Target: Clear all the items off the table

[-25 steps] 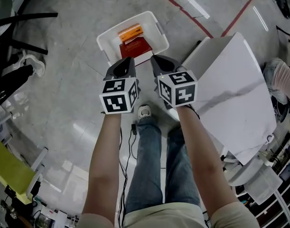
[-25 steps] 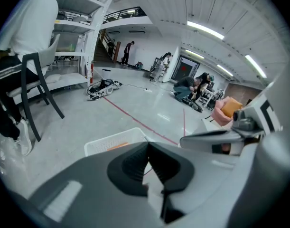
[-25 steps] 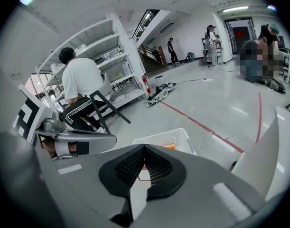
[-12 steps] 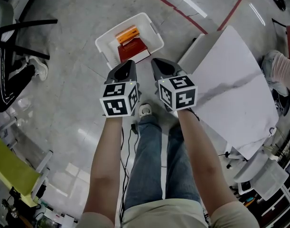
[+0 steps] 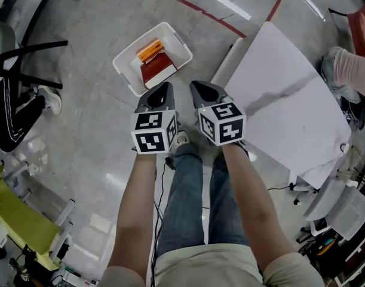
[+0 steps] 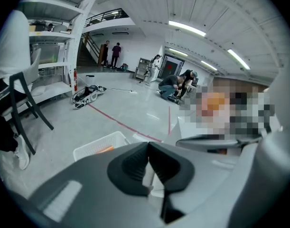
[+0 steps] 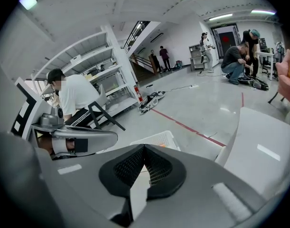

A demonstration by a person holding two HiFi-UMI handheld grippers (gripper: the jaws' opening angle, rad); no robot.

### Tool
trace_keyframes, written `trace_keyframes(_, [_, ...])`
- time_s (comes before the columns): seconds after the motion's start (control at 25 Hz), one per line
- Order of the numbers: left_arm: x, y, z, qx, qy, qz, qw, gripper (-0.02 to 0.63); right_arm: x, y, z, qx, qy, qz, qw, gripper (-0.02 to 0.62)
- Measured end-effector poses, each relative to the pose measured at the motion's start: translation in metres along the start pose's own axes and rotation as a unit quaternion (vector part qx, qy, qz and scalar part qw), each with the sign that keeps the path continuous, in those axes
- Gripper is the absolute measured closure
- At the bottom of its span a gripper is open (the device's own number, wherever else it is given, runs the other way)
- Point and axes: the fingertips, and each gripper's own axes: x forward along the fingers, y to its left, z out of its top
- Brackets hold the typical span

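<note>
Both claws are closed and empty. In the left gripper view the pads of the left claw (image 6: 148,145) are pressed together with nothing between them, and the same is seen of the right claw (image 7: 144,147) in the right gripper view. In the head view the two are held side by side above the floor (image 5: 80,130), just left of the near corner of the tabletop (image 5: 290,106).

A white basket (image 5: 129,52) is set on the floor to the far left of the claws. An orange item (image 5: 150,50) and a red item (image 5: 156,72) are lying in it. No item is seen on the part of the tabletop that is in view, so the clearing is judged to be done or nearly so.

Several faults could follow from here:
- An item could be missed. The far right edge of the tabletop runs out of the picture, so anything lying there would be left behind.
- If another pick is needed, the claws would have to be opened first. If they were brought down closed, an item would be pushed along or knocked off the edge.
- The right claw is close to the tabletop corner, which could be struck by a careless swing to the right.
- A cable (image 5: 160,187) is trailed on the floor by the shoe (image 5: 181,139) and could be caught by a step.
- The basket could be kicked and its contents spilled if it were approached without a look down.
</note>
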Motion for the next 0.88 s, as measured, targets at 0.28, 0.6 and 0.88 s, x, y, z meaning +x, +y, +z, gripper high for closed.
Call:
trace_keyframes(0.28, [-0.011,-0.055,0.006,0.030,0.005,-0.029,0.9991,0.598,-0.055,-0.024,-0.002,0.032,-0.028,-0.039,0.998,0.597])
trace_keyframes(0.6, [-0.026,-0.136,0.008,0.066,0.014,-0.075,0.9949,0.597,-0.131,-0.060,-0.015,0.066,-0.050,-0.088,0.993,0.597])
trace_keyframes(0.88, [-0.036,-0.209,-0.004,0.092,0.030,-0.116,0.9885,0.598,-0.197,-0.098,-0.034,0.103,-0.074,-0.131,0.983,0.597])
